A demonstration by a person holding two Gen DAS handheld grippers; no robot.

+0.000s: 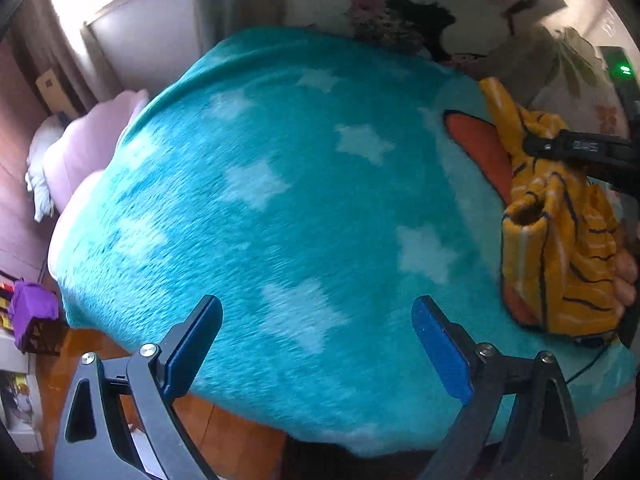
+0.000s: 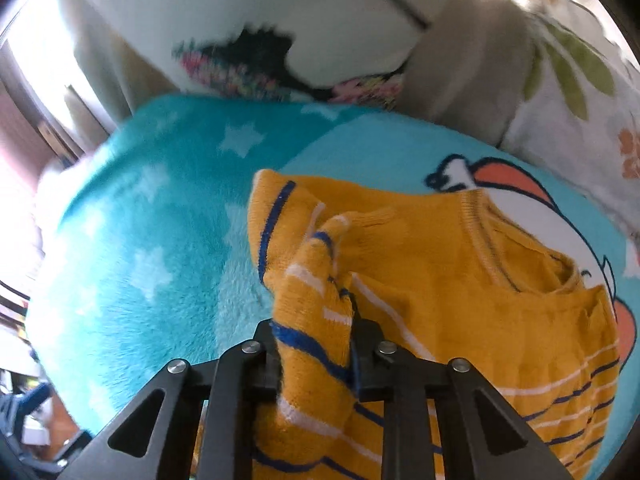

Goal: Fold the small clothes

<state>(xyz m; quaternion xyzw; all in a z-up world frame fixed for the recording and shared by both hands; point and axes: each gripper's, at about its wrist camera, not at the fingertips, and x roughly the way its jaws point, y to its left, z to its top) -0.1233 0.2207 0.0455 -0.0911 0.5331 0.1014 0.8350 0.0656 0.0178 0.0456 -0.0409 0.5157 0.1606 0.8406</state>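
Observation:
A small yellow knit sweater (image 2: 460, 280) with blue and white stripes lies partly bunched on a turquoise star-patterned blanket (image 2: 160, 240). My right gripper (image 2: 314, 344) is shut on a striped fold of the sweater and lifts it. In the left wrist view the sweater (image 1: 560, 240) hangs bunched at the right edge, held by the right gripper (image 1: 536, 146). My left gripper (image 1: 316, 320) is open and empty above the blanket (image 1: 280, 200), well left of the sweater.
Floral pillows (image 2: 580, 92) lie behind the blanket. A pink cushion (image 1: 84, 148) sits at the left. Wooden floor (image 1: 224, 424) shows below the blanket's near edge. A purple object (image 1: 32, 308) and clutter stand at the far left.

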